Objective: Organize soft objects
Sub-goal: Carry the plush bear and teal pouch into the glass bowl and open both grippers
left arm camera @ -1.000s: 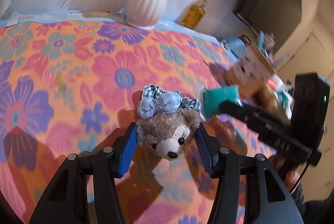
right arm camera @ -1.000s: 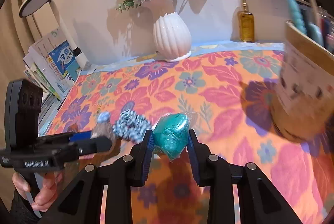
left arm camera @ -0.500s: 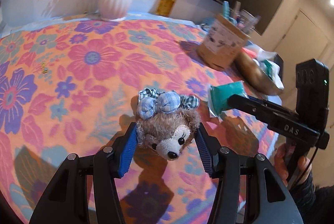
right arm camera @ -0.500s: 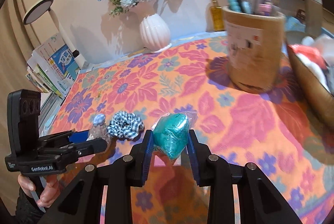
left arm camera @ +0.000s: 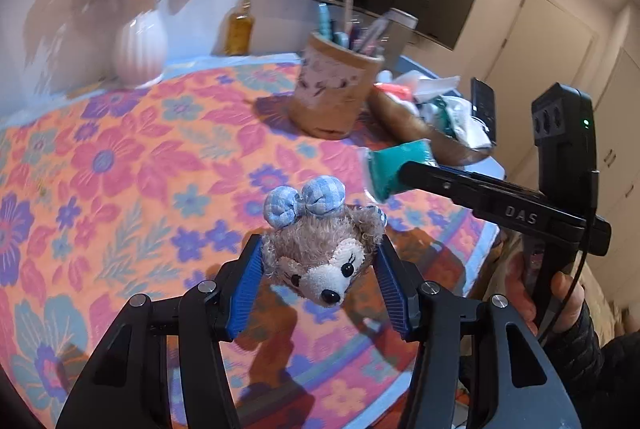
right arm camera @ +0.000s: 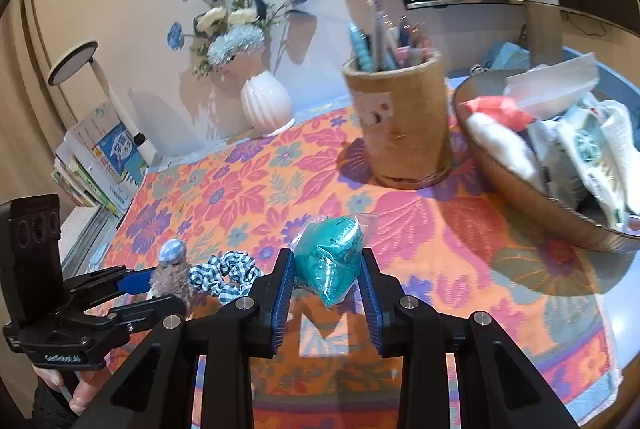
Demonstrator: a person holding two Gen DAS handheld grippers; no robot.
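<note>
Two soft, light things ride above the worktop [right arm camera: 460, 249]: left tongs [left arm camera: 320, 275] clamp the plush bear head [left arm camera: 320, 261] at its cheeks; right tongs [right arm camera: 326, 279] squeeze the crinkly teal pouch [right arm camera: 328, 257], probably slippery, basket [right arm camera: 520, 189] at two o'clock.

Two black two-finger grippers: the left gripper [left arm camera: 318, 279] and the right gripper [right arm camera: 326, 283]. One brown plush bear head [left arm camera: 320, 257] at lower centre, one teal wrapped soft bundle [right arm camera: 330, 257], one white ribbed vase [right arm camera: 266, 105] at upper left, one tan pen holder [right arm camera: 400, 121], one brown woven basket [right arm camera: 520, 189] at right.
</note>
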